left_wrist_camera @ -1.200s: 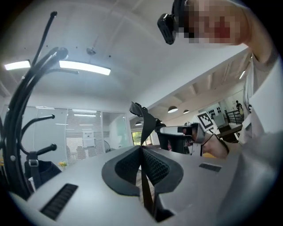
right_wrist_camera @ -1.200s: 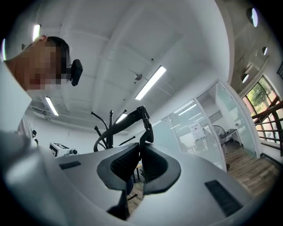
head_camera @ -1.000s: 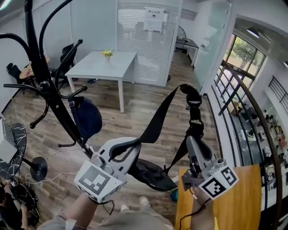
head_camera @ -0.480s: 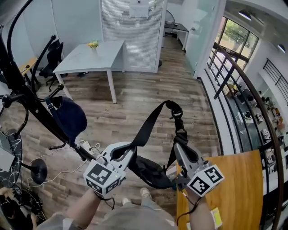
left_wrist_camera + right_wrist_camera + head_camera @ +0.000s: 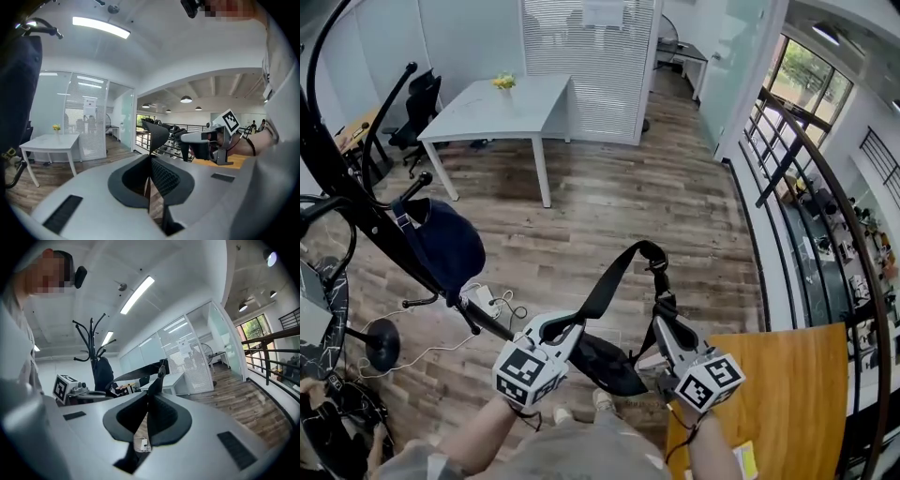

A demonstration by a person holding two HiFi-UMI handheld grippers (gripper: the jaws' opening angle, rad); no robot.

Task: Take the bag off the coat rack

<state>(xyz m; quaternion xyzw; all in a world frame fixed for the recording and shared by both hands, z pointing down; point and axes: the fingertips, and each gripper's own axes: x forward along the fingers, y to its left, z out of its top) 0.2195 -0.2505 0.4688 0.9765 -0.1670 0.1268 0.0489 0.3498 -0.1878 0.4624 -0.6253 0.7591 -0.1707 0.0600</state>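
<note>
The black bag [image 5: 605, 362] hangs free of the coat rack [image 5: 356, 202], low in front of the person. Its wide black strap [image 5: 619, 274] loops up between both grippers. My left gripper [image 5: 572, 328] is shut on the strap's left run [image 5: 157, 136], and my right gripper [image 5: 661, 323] is shut on the right run near the buckle [image 5: 154, 383]. The left gripper view shows its jaws [image 5: 150, 159] pinched on the webbing; the right gripper view shows the same for its jaws [image 5: 149, 397]. A dark blue bag [image 5: 445, 246] still hangs on the rack.
A wooden tabletop [image 5: 769, 394] lies at the lower right. A white table [image 5: 502, 103] stands farther back, and a metal railing [image 5: 806, 187] runs along the right. A power strip with its cable [image 5: 483, 300] lies on the floor by the rack's base.
Both grippers have come down and closer to the person with the strap, so the strap loop sits lower. The bag has drawn farther from the rack.
</note>
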